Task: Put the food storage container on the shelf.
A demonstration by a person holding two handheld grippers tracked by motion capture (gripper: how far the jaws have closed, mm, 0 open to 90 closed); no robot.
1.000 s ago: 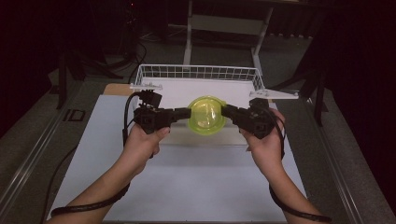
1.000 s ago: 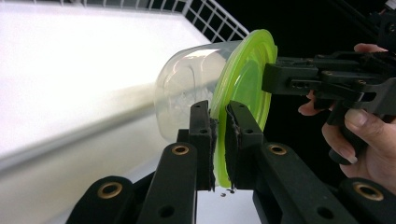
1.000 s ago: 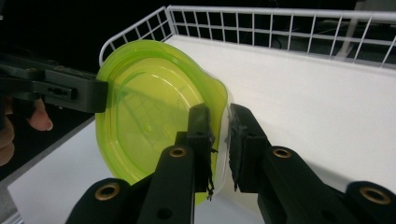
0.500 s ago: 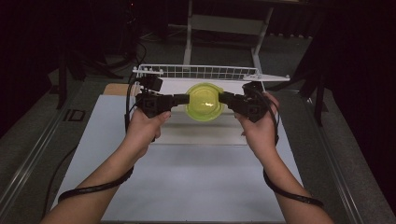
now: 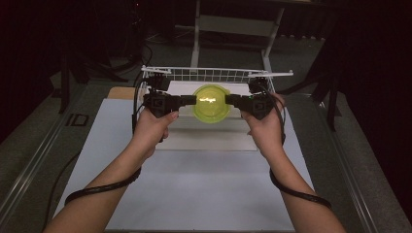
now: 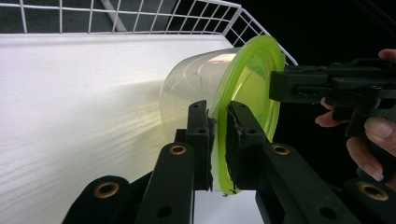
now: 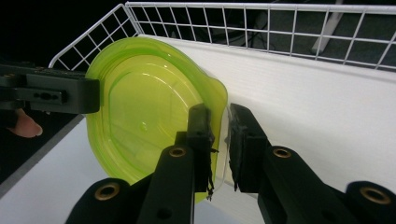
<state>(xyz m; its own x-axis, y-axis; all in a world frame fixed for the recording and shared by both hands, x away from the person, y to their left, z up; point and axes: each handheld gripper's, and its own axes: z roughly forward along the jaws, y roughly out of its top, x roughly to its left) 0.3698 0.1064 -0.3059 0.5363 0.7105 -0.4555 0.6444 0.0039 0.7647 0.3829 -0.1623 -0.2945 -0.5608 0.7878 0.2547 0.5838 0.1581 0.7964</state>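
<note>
You're holding the left gripper (image 5: 190,100) pinched on the left edge of the clear container's green lid (image 5: 211,103), jaws pressed on the lid rim; in the left gripper view the rim (image 6: 223,140) is sitting between both pads. The clear container (image 6: 196,88) is hanging in the air between both tools, just over the near part of the white wire basket (image 5: 218,74), above the white table (image 5: 194,194). Your right gripper (image 5: 234,101) is clamping the opposite edge, jaws nearly together on the rim (image 7: 217,116).

Risks: both grips are thin edge pinches, so pulling the hands apart or twisting unevenly is likely popping the lid off and dropping the tub. Tilting is possibly slipping the rim out.

Hard to tell: whether the lid is fully seated, whether anything is inside, and the basket floor under the container is blocked
</note>
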